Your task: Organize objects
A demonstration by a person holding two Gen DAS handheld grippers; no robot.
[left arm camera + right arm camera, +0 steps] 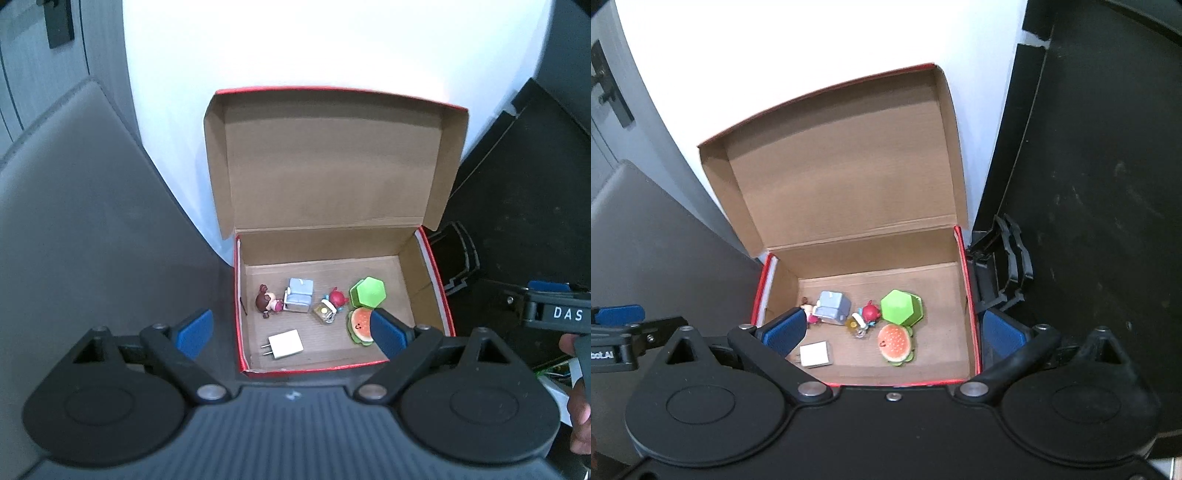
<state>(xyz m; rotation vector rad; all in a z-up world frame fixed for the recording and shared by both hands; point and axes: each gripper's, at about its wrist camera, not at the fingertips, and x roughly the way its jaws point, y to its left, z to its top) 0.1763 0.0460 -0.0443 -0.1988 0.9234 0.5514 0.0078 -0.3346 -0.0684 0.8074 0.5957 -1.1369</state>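
Note:
A red cardboard box [439,295] [973,295] stands open with its lid raised at the back. Inside lie a white charger plug [285,344] [814,354], a brown-haired doll [269,301], a light-blue toy sofa [299,294] [833,306], a red figure [337,297] [870,312], a small yellowish trinket [324,312] [855,325], a green hexagonal case [367,292] [900,307] and a watermelon-slice toy [359,326] [895,344]. My left gripper [291,334] is open and empty above the box's front. My right gripper [892,332] is open and empty above it too.
The box stands against a white wall [295,44]. A grey padded surface [92,206] lies to its left. A black panel [1089,203] and a black plastic part [1008,266] are to its right. The right gripper's body [554,314] shows at the left wrist view's right edge.

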